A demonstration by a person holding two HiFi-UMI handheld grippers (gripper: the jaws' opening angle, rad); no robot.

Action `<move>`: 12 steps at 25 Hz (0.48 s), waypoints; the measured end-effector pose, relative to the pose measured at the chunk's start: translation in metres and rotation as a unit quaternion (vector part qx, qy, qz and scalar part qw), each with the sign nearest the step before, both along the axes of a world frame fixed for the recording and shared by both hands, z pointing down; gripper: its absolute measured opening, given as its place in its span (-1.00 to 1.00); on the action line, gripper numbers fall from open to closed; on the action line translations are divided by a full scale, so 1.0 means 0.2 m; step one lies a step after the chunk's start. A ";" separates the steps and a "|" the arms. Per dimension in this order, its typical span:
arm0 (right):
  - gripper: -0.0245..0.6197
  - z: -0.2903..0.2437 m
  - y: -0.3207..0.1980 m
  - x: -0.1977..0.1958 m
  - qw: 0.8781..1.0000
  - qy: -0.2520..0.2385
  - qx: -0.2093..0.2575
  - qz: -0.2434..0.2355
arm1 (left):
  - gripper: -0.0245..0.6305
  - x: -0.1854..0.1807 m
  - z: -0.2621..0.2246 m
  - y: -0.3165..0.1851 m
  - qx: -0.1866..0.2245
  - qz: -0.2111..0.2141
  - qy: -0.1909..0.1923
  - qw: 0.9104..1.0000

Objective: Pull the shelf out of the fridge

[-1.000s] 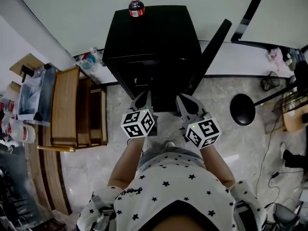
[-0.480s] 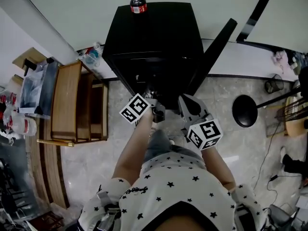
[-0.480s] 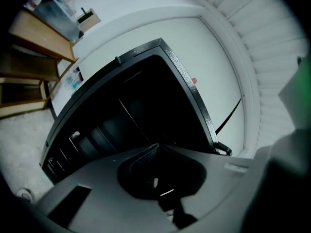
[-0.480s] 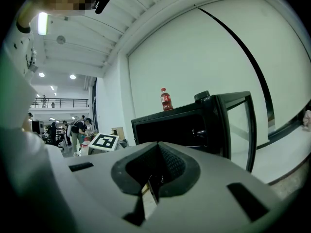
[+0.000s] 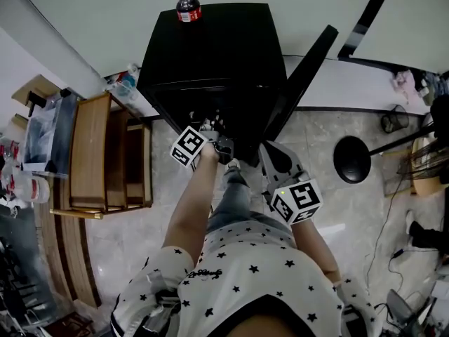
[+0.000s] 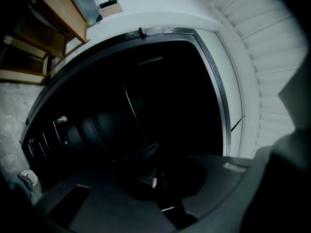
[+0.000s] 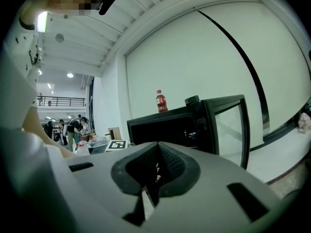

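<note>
Head view is showing the fridge (image 5: 210, 48) standing with its door (image 5: 302, 76) swung open at the person's right. The left gripper (image 5: 219, 144) is reaching past the front edge of the cabinet into the dark opening, with the left arm stretching almost straight. The right gripper (image 5: 268, 152) is hanging outside the opening, just short of the cabinet's front right corner. Its elbow is bending and its nose is pointing at the fridge. In the right gripper view its jaws are pressing together on nothing.

The left gripper view is lying rolled on its side, with the floor at the frame's left, so these jaws are standing one above the other. The shelf (image 6: 133, 113) is inside the cabinet, showing only as a thin wire line seen edge-on. That line is running from the depth of the compartment straight toward the jaw tips. The jaws are looking drawn together on its near end and seem to be pinching the front edge, though the gloom is making that a reading rather than a certainty. Dark rounded shapes beside the wire are too dim to name.

The shelf is lying flat with its front-to-back line aimed at the person, dead ahead of the left gripper. The pull is therefore likely calling for a level draw straight back over the cabinet's front edge. The right gripper is free to steady the emerging side.
</note>
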State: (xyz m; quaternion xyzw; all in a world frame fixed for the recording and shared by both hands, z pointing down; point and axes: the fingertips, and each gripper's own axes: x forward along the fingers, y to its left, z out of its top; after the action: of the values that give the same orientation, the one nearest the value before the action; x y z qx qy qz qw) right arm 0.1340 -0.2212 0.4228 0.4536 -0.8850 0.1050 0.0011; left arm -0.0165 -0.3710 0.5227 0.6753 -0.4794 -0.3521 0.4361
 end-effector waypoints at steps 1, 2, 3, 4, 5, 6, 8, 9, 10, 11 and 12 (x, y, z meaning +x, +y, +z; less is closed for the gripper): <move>-0.94 0.00 -0.01 0.01 1.000 0.000 0.000 0.003 | -0.89 0.01 0.00 -0.02 0.002 0.000 0.008 1.000; -0.94 0.00 -0.02 0.02 1.000 0.000 0.001 0.005 | -0.89 0.01 0.01 -0.04 0.003 0.000 0.015 1.000; -0.94 0.00 -0.03 0.03 1.000 0.001 0.001 0.006 | -0.89 0.01 0.02 -0.06 0.004 -0.001 0.022 1.000; -0.94 0.00 -0.04 0.03 1.000 0.003 0.002 0.007 | -0.89 0.01 0.02 -0.08 0.004 -0.003 0.029 1.000; -0.94 0.00 -0.04 0.04 1.000 0.004 0.002 0.008 | -0.88 0.01 0.03 -0.10 0.005 -0.006 0.036 0.999; -0.94 -0.01 -0.05 0.04 1.000 0.005 0.002 0.008 | -0.88 0.00 0.03 -0.11 0.005 -0.010 0.043 0.999; -0.94 -0.01 -0.07 0.04 1.000 0.006 0.000 0.007 | -0.83 -0.01 0.03 -0.14 0.007 -0.017 0.063 0.998; -0.94 -0.01 -0.08 0.03 1.000 0.006 -0.001 0.007 | -0.73 -0.01 0.03 -0.16 0.008 -0.019 0.072 0.997; -0.94 -0.01 -0.09 0.03 1.000 0.006 -0.002 0.006 | -0.65 -0.01 0.04 -0.17 0.008 -0.020 0.079 0.997; -0.94 0.00 -0.11 0.02 1.000 0.007 -0.003 0.005 | -0.64 -0.01 0.05 -0.19 0.007 -0.021 0.083 0.996; -0.94 0.00 -0.12 0.02 1.000 0.008 -0.003 0.004 | -0.62 -0.01 0.06 -0.20 0.007 -0.022 0.085 0.996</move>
State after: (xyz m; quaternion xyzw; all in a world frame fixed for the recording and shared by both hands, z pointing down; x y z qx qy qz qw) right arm 0.1374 -0.2449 0.4226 0.4576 -0.8829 0.1045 0.0091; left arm -0.0192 -0.4117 0.5340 0.6354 -0.4529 -0.4209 0.4626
